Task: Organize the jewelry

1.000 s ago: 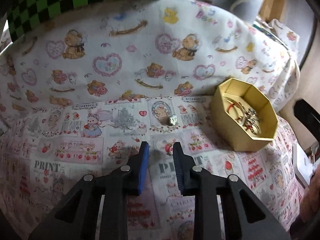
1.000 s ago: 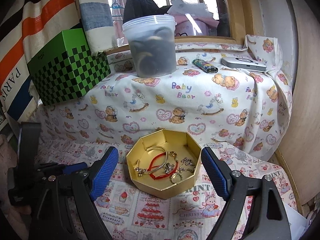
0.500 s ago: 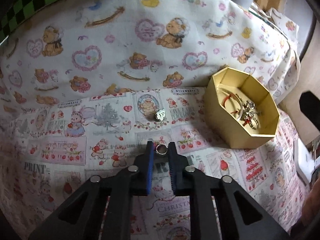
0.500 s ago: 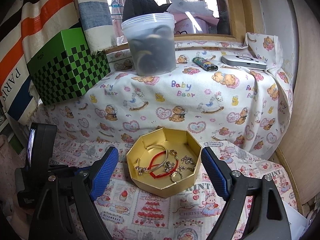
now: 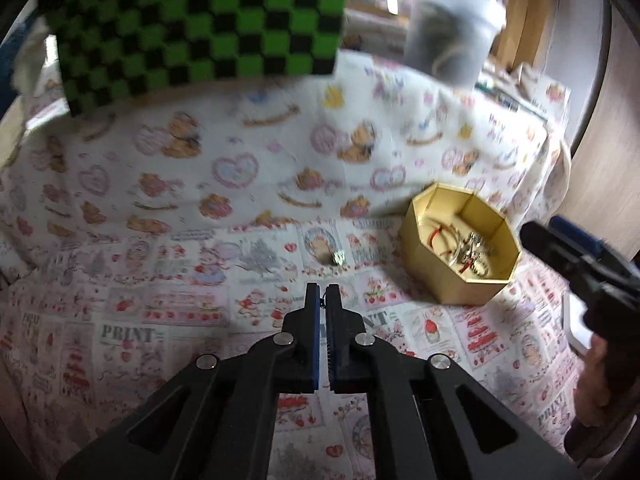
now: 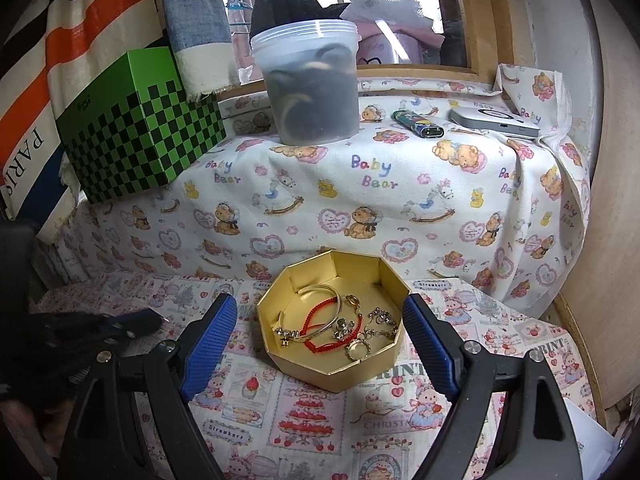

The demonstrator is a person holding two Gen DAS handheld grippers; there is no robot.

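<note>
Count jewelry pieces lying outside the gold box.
1: a small silver charm on the cloth left of the gold box, ahead of the left gripper, whose closed fingers may hide another.

Left tongs (image 5: 322, 294) pinched nearly closed; right tongs (image 6: 319, 330) spread wide.

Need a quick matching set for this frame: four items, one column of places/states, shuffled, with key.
1. left claw
2. right claw
3. red cord bracelet
4. lighter

A. inside the gold octagonal box
B. on the raised ledge by the plastic tub
C. closed
D. wide open, either side of the box

Pairs: 1-C, 2-D, 3-A, 4-B
</note>
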